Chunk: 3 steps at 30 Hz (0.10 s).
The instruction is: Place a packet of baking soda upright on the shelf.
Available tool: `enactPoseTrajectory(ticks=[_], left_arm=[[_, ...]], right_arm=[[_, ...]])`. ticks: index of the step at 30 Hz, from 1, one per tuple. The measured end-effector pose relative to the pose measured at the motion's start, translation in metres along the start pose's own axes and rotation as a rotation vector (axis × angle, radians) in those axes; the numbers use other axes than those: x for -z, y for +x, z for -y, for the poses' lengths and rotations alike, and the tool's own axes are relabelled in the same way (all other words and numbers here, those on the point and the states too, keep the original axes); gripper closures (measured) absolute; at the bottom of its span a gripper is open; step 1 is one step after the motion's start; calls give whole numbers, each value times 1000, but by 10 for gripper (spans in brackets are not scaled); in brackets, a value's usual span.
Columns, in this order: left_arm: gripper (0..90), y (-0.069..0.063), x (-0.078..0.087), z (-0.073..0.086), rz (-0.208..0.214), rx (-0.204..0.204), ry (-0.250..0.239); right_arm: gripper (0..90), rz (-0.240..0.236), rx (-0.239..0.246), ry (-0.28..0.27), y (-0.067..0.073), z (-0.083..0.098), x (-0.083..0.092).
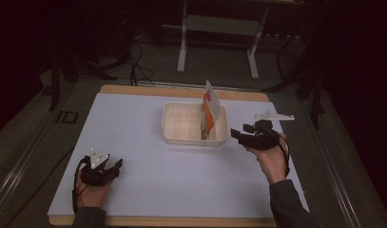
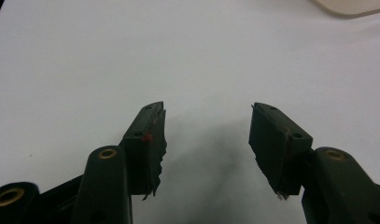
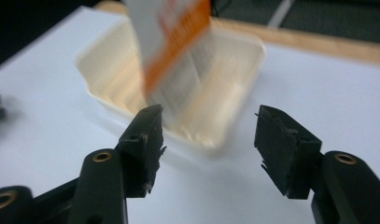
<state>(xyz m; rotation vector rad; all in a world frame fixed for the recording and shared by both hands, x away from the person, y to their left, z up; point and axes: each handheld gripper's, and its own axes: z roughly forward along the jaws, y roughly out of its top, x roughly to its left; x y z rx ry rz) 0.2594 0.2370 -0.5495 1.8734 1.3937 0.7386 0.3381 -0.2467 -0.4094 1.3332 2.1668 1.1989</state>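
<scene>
**Fingers wide and empty beside the tray**

Fingers (image 3: 281,149) of the right gripper (image 3: 208,149) are spread wide and nothing is held or touched between them; seen from above, that gripper (image 1: 239,134) hovers just beside the right end of the tray (image 1: 174,137), pointing at it. The packet (image 1: 208,116) stands tilted inside the tray at its right end, its top edge rising well above the rim. In the right gripper view the packet (image 3: 176,51) is blurred but lies just ahead of the open jaws, with the near tray wall (image 3: 197,135) between.

The step in hand is judged to be a grasp on the packet. It would be done best if the upper part, clear of the rim, were taken between the fingers, flat faces against the pads, so that the tray wall is not caught. A light tray could be dragged along if the rim is nipped.

The left gripper (image 1: 109,166) is rested on the worktop (image 1: 148,190) near its front left corner, well apart from the tray. Its fingers (image 2: 148,140) are likewise held wide apart, with bare worktop between them.
</scene>
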Motion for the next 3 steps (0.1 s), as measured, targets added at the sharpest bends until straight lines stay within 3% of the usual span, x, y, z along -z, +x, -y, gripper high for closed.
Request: enactPoseTrajectory(ticks=[3], left_arm=[[452,0,0,0,-11,5,6]], right_arm=[[405,29,-19,35,-13,21,-8]])
